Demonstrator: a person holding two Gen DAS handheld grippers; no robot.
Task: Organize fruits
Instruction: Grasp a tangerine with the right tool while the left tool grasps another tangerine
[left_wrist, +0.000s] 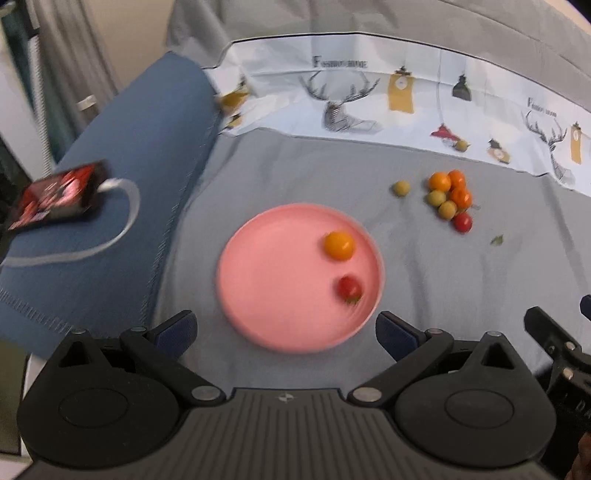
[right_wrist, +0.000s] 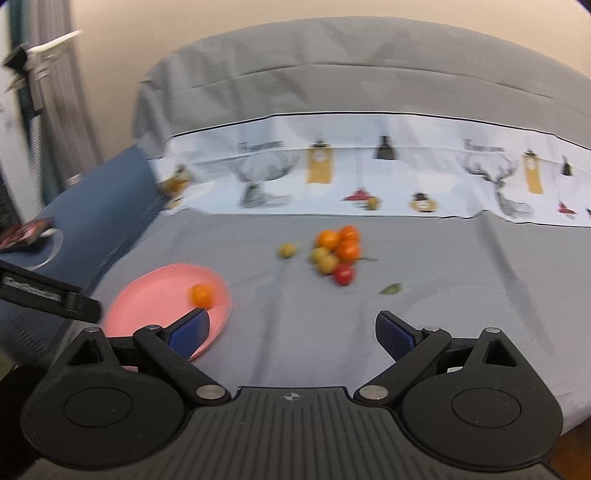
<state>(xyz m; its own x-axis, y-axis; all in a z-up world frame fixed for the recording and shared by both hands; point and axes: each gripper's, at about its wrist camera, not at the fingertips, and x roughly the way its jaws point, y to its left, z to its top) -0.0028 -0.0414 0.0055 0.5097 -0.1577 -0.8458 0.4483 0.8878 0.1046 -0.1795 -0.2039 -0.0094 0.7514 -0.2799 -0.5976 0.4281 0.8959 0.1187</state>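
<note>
Already two fruits sit on the pink plate (left_wrist: 258, 295); both grippers empty.

Pink plate (left_wrist: 280, 280) sits mid-frame holding an orange fruit (left_wrist: 339, 245) and a red one (left_wrist: 349, 288). Upper right, a loose cluster (left_wrist: 448, 199) of orange, yellow-green and red fruits.

Plate (left_wrist: 280, 314): smooth, matt pink, looked plastic.
Sheet (left_wrist: 443, 288): grey woven cloth, creased, matt.
Blanket (left_wrist: 122, 177): blue cloth, coarser weave.
Fruits (left_wrist: 448, 197): smooth, slightly glossy skins.
Pads (right_wrist: 393, 334): blue, finely ribbed.
</note>
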